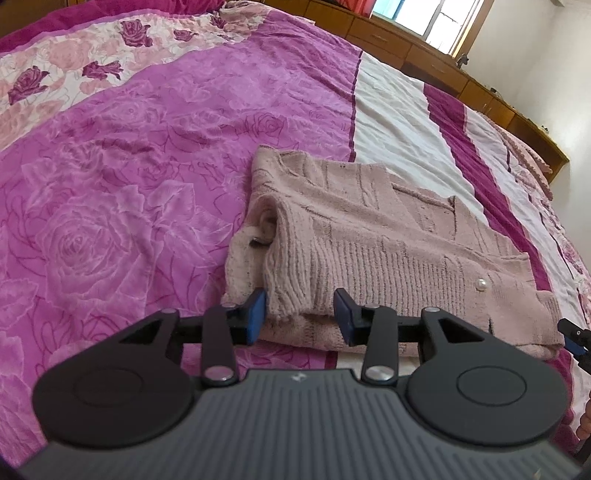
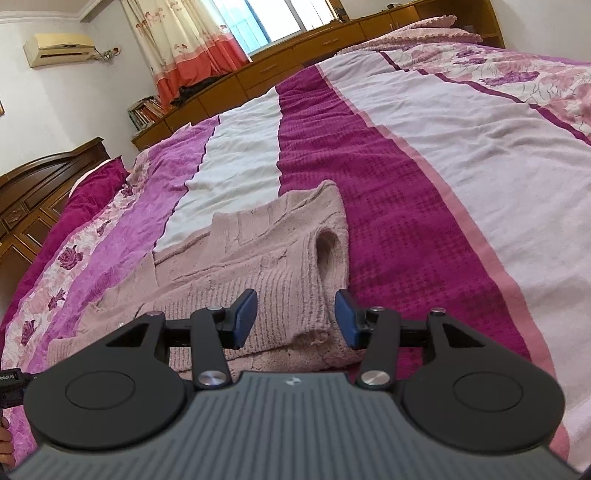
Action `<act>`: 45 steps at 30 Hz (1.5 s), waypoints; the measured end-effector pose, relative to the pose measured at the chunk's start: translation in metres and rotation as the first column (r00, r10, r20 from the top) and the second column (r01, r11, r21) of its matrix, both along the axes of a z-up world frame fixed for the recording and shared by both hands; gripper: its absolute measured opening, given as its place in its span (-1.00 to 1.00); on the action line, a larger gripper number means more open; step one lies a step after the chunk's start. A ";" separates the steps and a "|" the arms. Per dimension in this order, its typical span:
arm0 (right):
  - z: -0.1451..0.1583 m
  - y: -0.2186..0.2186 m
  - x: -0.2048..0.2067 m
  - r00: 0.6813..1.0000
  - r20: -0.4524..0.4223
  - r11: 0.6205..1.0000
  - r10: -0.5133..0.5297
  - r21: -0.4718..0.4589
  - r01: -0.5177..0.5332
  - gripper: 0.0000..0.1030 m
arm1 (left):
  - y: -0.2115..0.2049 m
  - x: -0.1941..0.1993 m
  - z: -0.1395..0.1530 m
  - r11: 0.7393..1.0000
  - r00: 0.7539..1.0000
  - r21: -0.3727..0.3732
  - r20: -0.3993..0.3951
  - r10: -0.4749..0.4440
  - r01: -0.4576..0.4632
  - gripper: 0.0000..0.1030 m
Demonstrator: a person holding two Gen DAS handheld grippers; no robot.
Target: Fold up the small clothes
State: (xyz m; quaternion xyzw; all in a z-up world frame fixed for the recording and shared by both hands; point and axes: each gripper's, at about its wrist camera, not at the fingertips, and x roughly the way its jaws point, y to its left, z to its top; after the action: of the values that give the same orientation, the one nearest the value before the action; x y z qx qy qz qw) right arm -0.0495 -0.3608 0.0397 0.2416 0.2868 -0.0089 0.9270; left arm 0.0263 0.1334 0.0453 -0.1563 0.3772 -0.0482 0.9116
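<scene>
A pale pink knitted cardigan (image 1: 369, 236) with a pearl button (image 1: 481, 284) lies partly folded on the bed, its sleeves laid over the body. It also shows in the right wrist view (image 2: 266, 254). My left gripper (image 1: 300, 317) is open, its blue pads on either side of the ribbed sleeve cuff at the cardigan's near left edge. My right gripper (image 2: 295, 319) is open, its pads straddling the ribbed cuff at the near right edge. Neither grips the cloth. The right gripper's tip shows at the left wrist view's right edge (image 1: 572, 334).
The bed is covered by a bedspread (image 1: 129, 184) with pink rose print, white and magenta stripes (image 2: 388, 192). A wooden cabinet run (image 2: 295, 62) and a window lie beyond the bed. A wooden headboard (image 2: 37, 192) is at the left. A pink pillow (image 2: 436, 31) lies far off.
</scene>
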 end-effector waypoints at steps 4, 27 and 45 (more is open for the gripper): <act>-0.001 0.001 0.003 1.000 -0.001 1.000 0.017 0.000 -0.017 0.06 | -0.003 0.003 0.001 1.000 1.000 0.020 0.001 -0.003 0.003 -0.18; -0.004 -0.002 0.004 1.000 -0.017 0.997 0.008 0.073 -0.007 0.06 | -0.014 0.009 -0.002 0.995 1.000 0.099 -0.020 -0.005 0.007 -0.18; 0.000 0.013 -0.001 1.000 0.001 1.000 0.012 -0.011 -0.012 0.06 | -0.012 0.004 0.006 0.992 1.000 0.121 0.010 0.021 -0.022 -0.18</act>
State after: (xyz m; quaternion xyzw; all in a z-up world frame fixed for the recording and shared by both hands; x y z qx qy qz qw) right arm -0.0502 -0.3479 0.0399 0.2346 0.2876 -0.0048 0.9286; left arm 0.0304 0.1215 0.0517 -0.1045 0.3739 -0.0161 0.9214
